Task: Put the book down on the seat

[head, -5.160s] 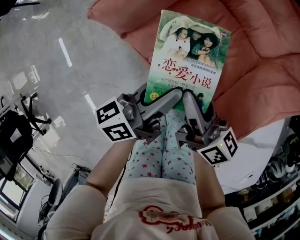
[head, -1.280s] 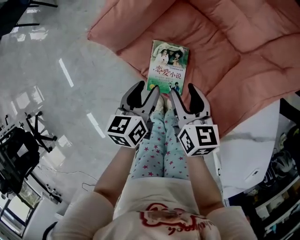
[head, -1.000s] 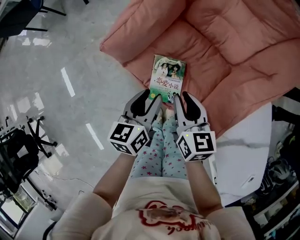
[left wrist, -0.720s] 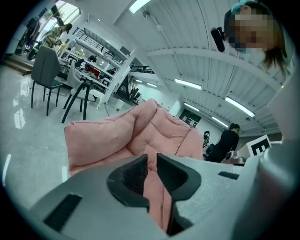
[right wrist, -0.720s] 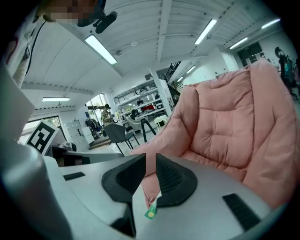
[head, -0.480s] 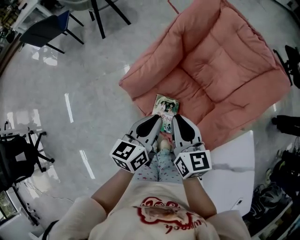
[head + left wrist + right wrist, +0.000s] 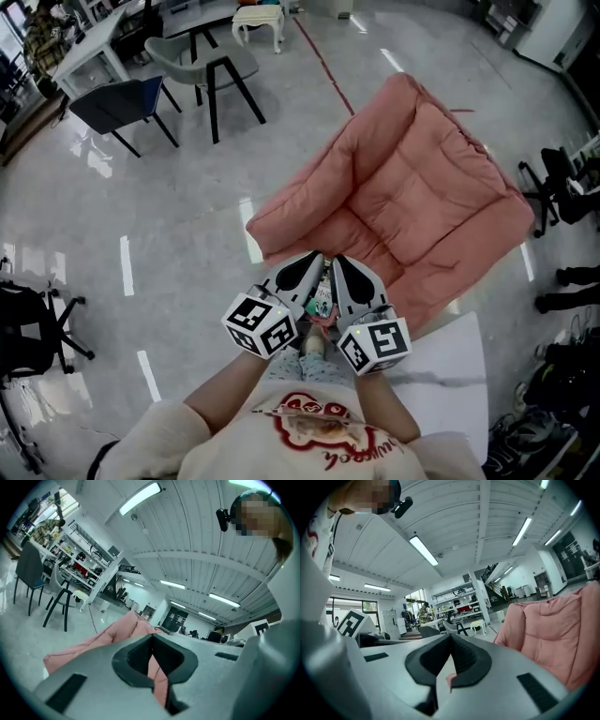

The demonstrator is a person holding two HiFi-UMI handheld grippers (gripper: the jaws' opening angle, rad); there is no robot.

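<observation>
Quilted matt cloth seat lies on glossy, smooth floor.

I can read no text anywhere: my left marker cube and right marker cube show only square patterns, and the book cover is too small.

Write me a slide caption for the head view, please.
Left gripper and right gripper, both shut and empty, held above the book lying on the pink seat.
</observation>
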